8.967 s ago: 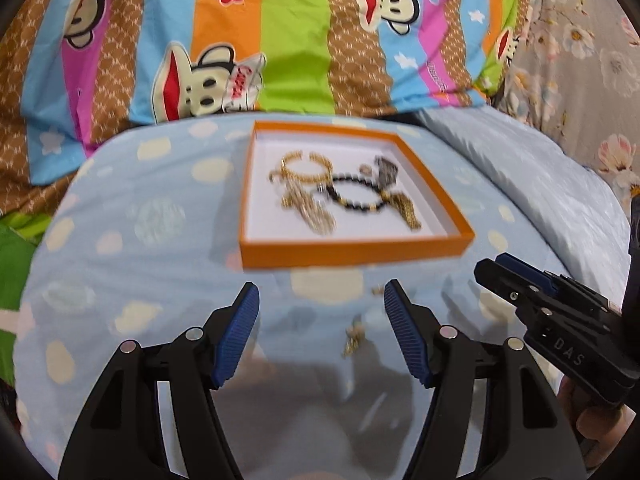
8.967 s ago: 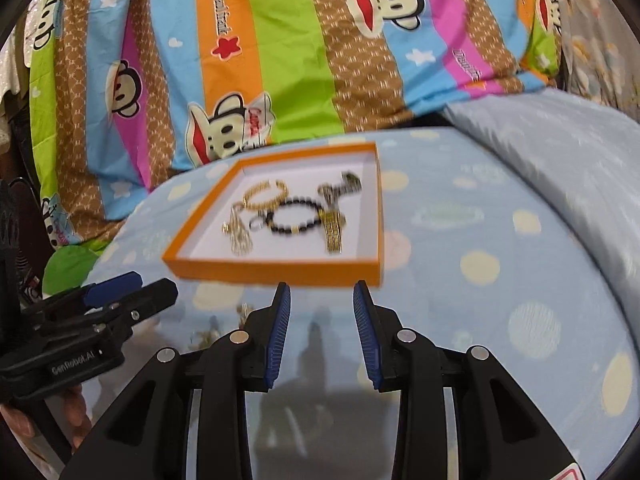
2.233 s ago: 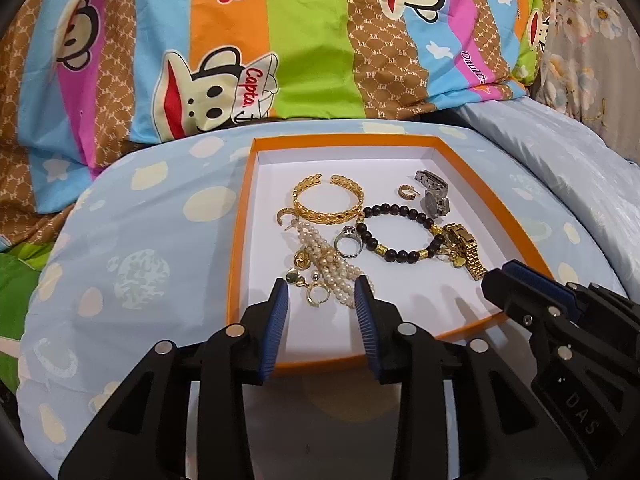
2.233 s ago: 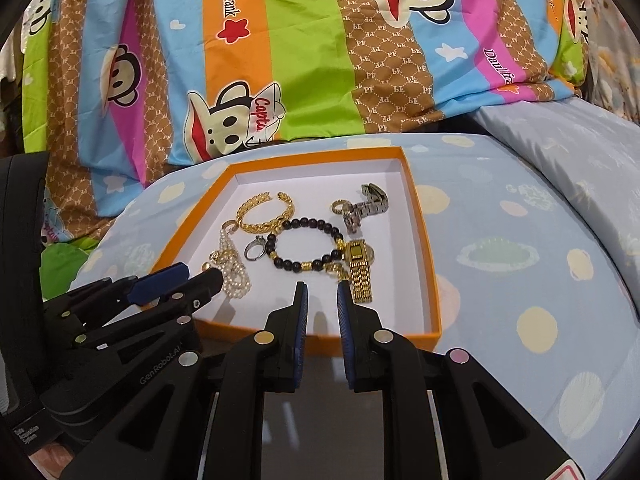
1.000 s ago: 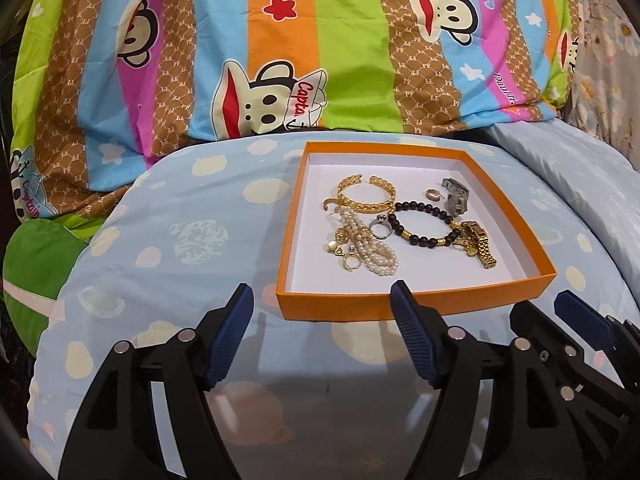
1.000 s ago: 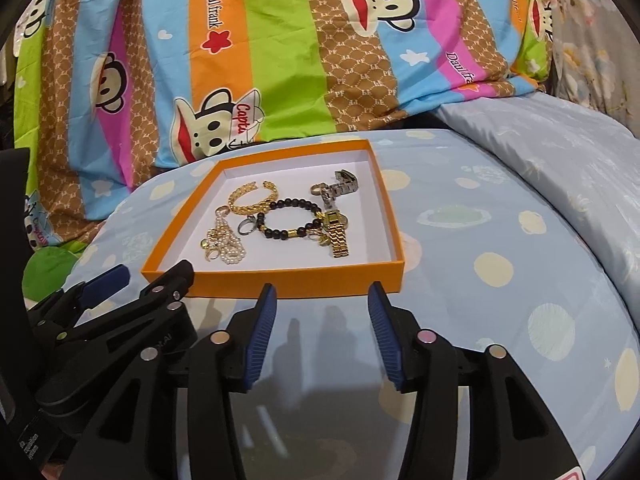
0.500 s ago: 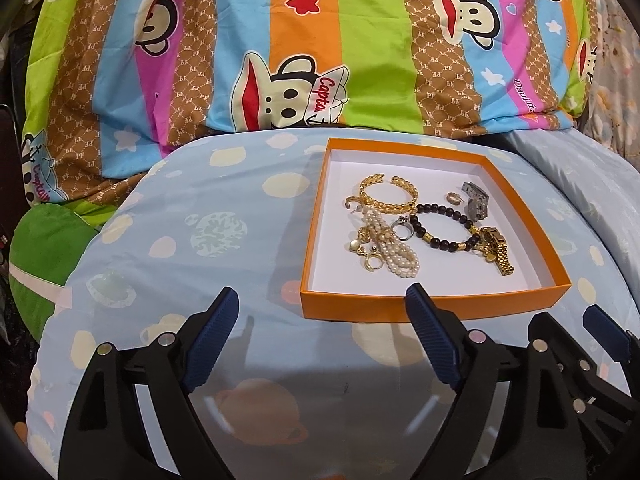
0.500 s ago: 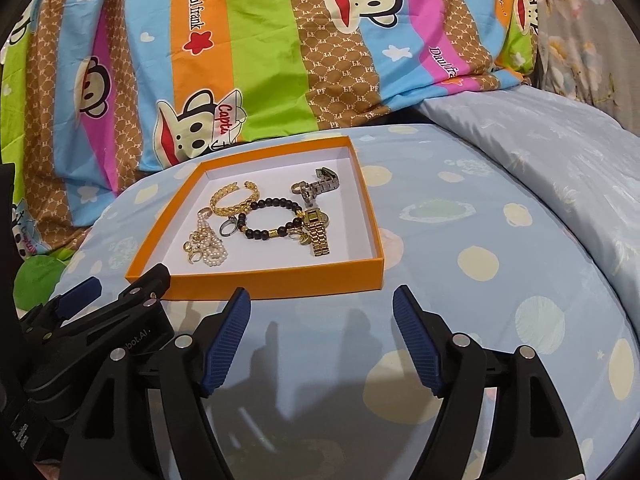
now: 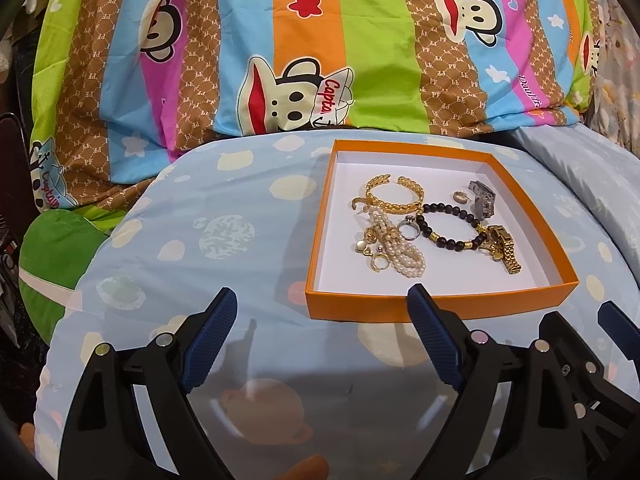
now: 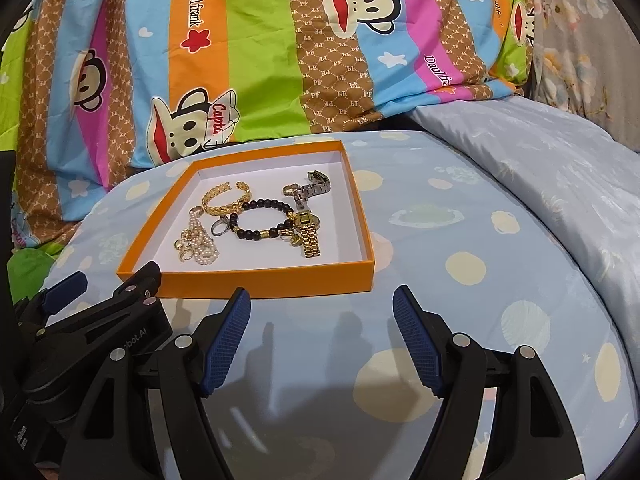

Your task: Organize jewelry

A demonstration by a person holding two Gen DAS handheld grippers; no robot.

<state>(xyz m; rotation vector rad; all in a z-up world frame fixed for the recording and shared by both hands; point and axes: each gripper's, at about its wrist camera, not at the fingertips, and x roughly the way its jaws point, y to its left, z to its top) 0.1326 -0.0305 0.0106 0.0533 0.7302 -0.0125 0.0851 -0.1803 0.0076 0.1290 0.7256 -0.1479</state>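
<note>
One orange box is sitting on the pale blue spotted sheet, holding one gold bangle, one black bead bracelet, one pearl strand, one gold watch, one silver watch and several small rings. The left gripper and right gripper are both hovering spread wide, holding nothing, short of the box. A striped monkey-print cover is reading "Daul frank".
</note>
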